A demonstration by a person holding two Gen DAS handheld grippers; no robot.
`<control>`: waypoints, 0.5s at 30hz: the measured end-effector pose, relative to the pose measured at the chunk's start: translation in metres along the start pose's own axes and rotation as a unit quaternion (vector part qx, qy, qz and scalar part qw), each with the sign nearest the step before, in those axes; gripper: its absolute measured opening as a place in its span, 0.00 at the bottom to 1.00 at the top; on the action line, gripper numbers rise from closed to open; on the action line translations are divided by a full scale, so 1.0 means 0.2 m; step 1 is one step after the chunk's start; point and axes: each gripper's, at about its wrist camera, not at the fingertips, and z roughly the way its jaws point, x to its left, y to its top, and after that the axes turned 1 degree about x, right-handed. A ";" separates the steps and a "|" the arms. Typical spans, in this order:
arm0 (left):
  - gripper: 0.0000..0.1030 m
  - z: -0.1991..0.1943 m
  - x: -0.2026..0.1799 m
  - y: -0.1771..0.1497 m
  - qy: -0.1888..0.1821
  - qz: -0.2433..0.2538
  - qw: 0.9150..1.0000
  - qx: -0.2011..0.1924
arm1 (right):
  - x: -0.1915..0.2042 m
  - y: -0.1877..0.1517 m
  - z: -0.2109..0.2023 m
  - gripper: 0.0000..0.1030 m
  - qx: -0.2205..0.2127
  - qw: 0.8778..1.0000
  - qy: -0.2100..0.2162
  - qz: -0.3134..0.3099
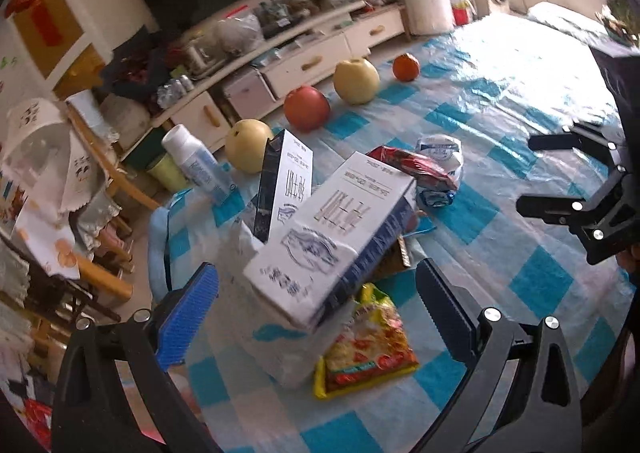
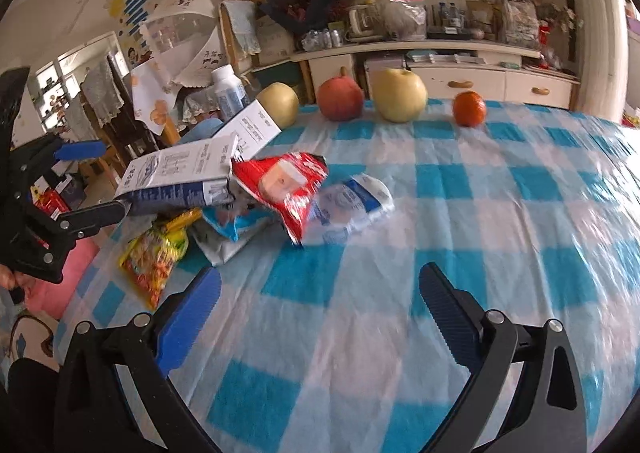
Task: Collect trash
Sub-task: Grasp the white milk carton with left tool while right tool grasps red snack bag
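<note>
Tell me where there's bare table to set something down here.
The checked cloth lies bare right of the red wrapper and in front of the orange, beyond the open right gripper. It is crowded at the left: milk carton, yellow packet, wrappers, open left gripper.

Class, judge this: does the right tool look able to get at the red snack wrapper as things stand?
Probably yes. The right tool is open, only bare tablecloth lies ahead, and the red snack wrapper sits atop the pile.

The white-and-navy cardboard milk carton (image 1: 332, 237) hides part of the yellow printed snack wrapper (image 1: 366, 345); the checked tablecloth's (image 2: 560, 213) right side blurs
</note>
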 end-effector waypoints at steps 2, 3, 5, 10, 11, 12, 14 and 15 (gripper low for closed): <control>0.96 0.03 0.02 0.02 -0.001 0.012 1.000 0.010 | 0.01 0.03 0.04 0.95 -0.002 1.000 0.006 -0.007; 0.96 0.06 0.03 0.04 -0.005 0.019 1.000 0.017 | 0.01 0.05 0.06 0.95 -0.003 1.000 0.008 -0.011; 0.96 0.09 0.03 0.07 -0.006 0.029 0.999 0.023 | 0.02 0.08 0.10 0.95 -0.003 1.000 0.013 -0.019; 0.96 0.17 0.04 0.11 -0.020 0.051 0.998 0.036 | 0.06 0.13 0.17 0.95 -0.001 0.999 0.012 -0.052; 0.96 0.19 0.04 0.11 -0.026 0.053 0.997 0.040 | 0.06 0.14 0.18 0.95 -0.001 0.998 0.013 -0.053; 0.96 0.20 0.04 0.11 -0.029 0.053 0.997 0.041 | 0.06 0.15 0.19 0.95 -0.001 0.998 0.015 -0.055; 0.96 0.22 0.04 0.12 -0.039 0.051 0.997 0.042 | 0.06 0.17 0.21 0.95 -0.003 0.998 0.013 -0.064; 0.96 0.23 0.04 0.12 -0.042 0.049 0.997 0.042 | 0.06 0.17 0.22 0.95 -0.003 0.998 0.011 -0.067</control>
